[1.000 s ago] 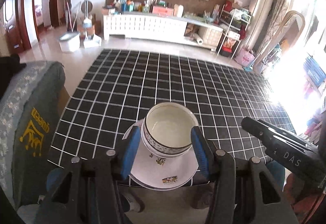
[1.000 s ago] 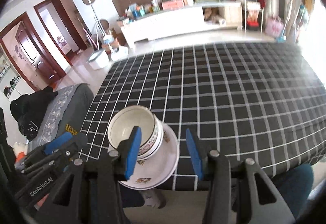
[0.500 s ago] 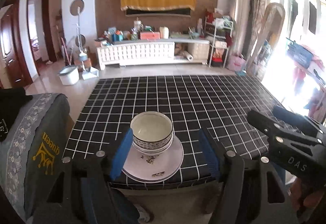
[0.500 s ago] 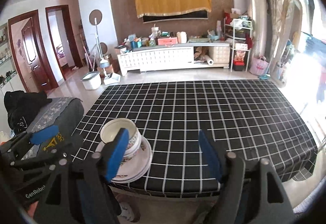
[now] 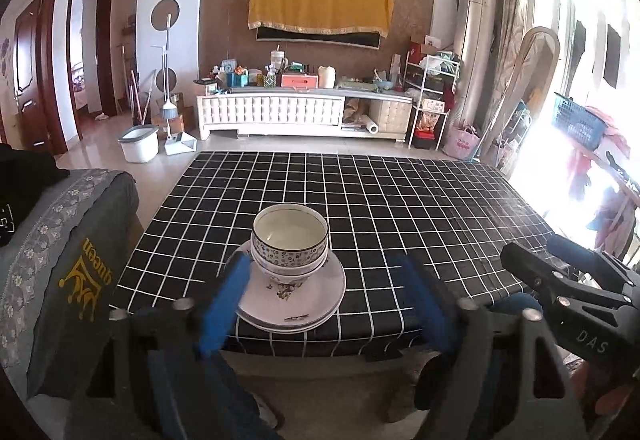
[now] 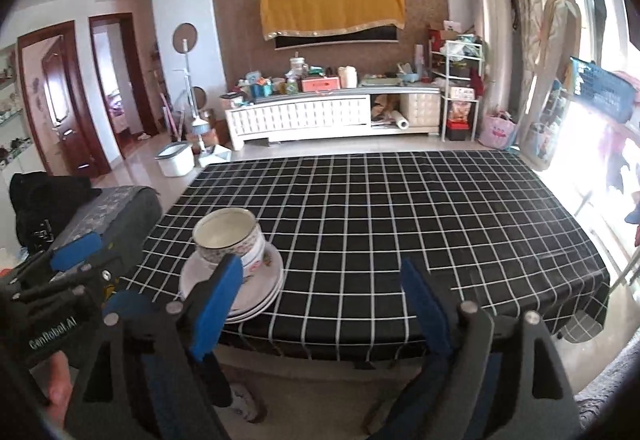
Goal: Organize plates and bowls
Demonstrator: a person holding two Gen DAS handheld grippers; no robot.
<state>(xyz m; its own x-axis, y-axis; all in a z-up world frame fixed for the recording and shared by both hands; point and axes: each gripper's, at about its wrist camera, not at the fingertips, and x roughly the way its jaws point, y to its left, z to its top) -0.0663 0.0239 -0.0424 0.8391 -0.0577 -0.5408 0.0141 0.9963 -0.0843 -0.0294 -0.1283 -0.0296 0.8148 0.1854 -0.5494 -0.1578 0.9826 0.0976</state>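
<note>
Pulled back from the stack since a second ago, both grippers now sitting short of the table's near edge, with more room showing.

Left wrist view: left gripper [image 5: 326,300] opening wide, jaws empty, blue pads [image 5: 224,304] framing but not touching the dishes. Bowls [image 5: 290,240] nesting on plates [image 5: 294,304], resting on the checked tablecloth [image 5: 400,207] near its front edge. Right gripper [image 5: 568,280] showing at right.

Right wrist view: right gripper [image 6: 320,304] opening wide too, holding nothing. Bowls [image 6: 230,238] on plates [image 6: 264,288] sitting left of centre, partly behind the left pad [image 6: 216,304]. Left gripper [image 6: 76,260] lying at far left.
</note>
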